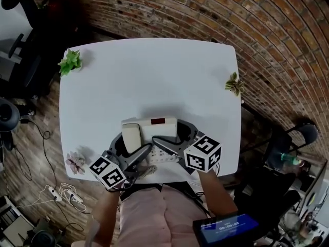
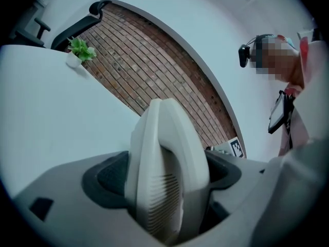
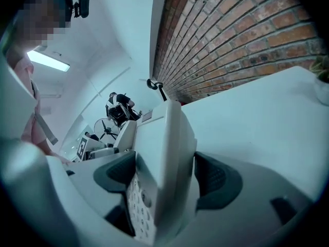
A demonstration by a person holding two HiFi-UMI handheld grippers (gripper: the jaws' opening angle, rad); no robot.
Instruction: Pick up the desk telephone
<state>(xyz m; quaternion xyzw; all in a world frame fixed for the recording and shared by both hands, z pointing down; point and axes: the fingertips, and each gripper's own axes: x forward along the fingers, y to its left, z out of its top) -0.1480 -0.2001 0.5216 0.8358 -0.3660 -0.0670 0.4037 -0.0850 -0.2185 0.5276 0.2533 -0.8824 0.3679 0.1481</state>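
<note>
A white desk telephone [image 1: 157, 127] with a dark display lies near the front edge of the white table [image 1: 149, 76]. Its handset [image 1: 132, 136] rests on the phone's left side. My left gripper [image 1: 132, 145] stands open around the handset [image 2: 164, 153], which fills the space between the two wide jaws in the left gripper view [image 2: 167, 184]. My right gripper [image 1: 172, 136] is shut on the phone's right side. In the right gripper view [image 3: 167, 184] the telephone [image 3: 164, 148] sits edge-on between both pads, keypad facing left.
A green potted plant [image 1: 70, 62] stands at the table's far left corner. Another small plant [image 1: 234, 83] sits at the right edge, and a pale succulent [image 1: 76, 162] at the near left corner. The coiled cord [image 1: 149, 171] hangs by the front edge. A brick wall lies beyond.
</note>
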